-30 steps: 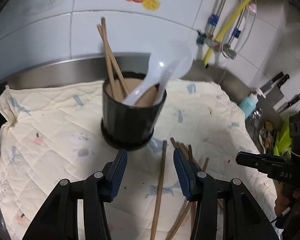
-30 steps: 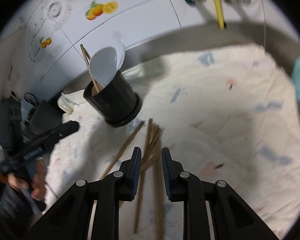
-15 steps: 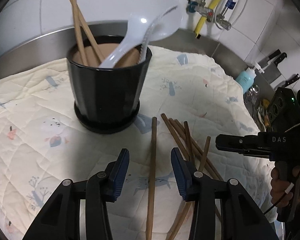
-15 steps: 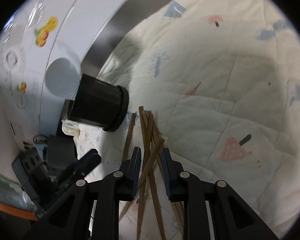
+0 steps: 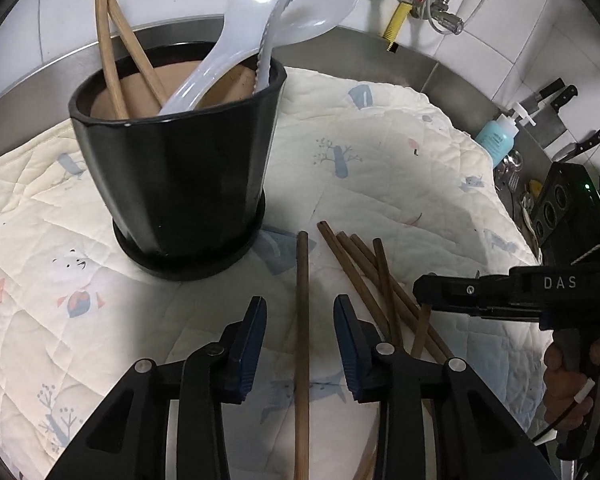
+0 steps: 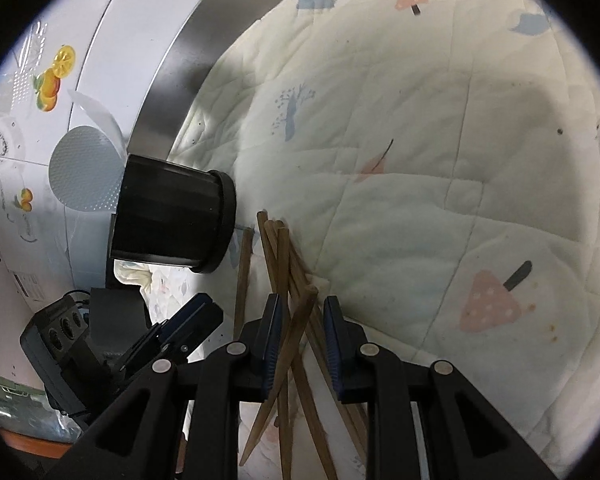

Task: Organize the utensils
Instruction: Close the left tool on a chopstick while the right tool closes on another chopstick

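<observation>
While its jaws close, the left gripper (image 5: 300, 322) straddles 1 lone brown chopstick (image 5: 302, 320), not yet pinched. The right gripper (image 6: 300, 322), pads apart, straddles the crossed chopstick pile (image 6: 288, 280).

The pot (image 5: 180, 168) at ten o'clock is glossy black with a reddish-brown inside, holding tan wooden chopsticks (image 5: 110, 52) and two translucent white spoons (image 5: 260, 12). The quilt (image 5: 380, 152) is cream, stitched in diamonds and printed with pale blue trees, pink mushrooms and a small bear, and the chopsticks lying on it (image 5: 302, 320) are brown. At one o'clock runs a yellow hose (image 5: 400, 8) against white tiles (image 6: 100, 40) carrying orange fruit stickers, and at three o'clock stands a turquoise bottle (image 5: 496, 136).
</observation>
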The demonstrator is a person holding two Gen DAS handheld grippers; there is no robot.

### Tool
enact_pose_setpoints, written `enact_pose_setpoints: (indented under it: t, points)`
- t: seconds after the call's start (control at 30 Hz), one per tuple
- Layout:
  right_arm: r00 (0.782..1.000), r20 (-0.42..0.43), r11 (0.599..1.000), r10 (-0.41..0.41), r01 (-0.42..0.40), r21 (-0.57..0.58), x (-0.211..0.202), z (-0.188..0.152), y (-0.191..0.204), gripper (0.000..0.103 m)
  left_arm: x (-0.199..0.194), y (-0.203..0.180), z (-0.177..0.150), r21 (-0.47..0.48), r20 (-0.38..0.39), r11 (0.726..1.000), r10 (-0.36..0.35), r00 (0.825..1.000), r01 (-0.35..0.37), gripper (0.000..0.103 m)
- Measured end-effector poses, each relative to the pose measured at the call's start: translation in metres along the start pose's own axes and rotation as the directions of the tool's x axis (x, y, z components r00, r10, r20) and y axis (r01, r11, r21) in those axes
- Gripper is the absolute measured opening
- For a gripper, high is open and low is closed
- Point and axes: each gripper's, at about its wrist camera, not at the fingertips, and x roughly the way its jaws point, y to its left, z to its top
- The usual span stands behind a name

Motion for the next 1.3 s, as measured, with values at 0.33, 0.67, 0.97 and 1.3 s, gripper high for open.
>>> enact_pose_setpoints:
  t: [0.33, 0.67, 0.97, 1.3]
  points:
    - [0.999, 0.027, 0.996, -0.025, 0.027, -0.079, -0.009, -0.002, 0.013, 0.014, 0.020, -0.010, 0.008, 0.058, -0.022, 0.998, 0.024, 0.999, -0.023, 0.020]
    - [0.998, 0.067, 0.991, -0.014, 0.023, -0.132, -0.026, -0.008, 0.026, 0.015, 0.038, -0.012, 0.010, 0.076, -0.055, 0.996, 0.055, 0.997, -0.051, 0.018]
    - [0.993, 0.115, 0.982, -0.002, 0.024, -0.186, -0.050, -0.016, 0.037, 0.014, 0.041, -0.021, 0.012, 0.119, -0.049, 0.989, 0.100, 0.994, -0.094, 0.007]
    - [0.987, 0.161, 0.964, 0.013, 0.031, -0.264, -0.071, -0.024, 0.054, 0.014, 0.011, -0.017, 0.000, 0.065, 0.054, 0.996, 0.050, 0.997, -0.054, 0.006]
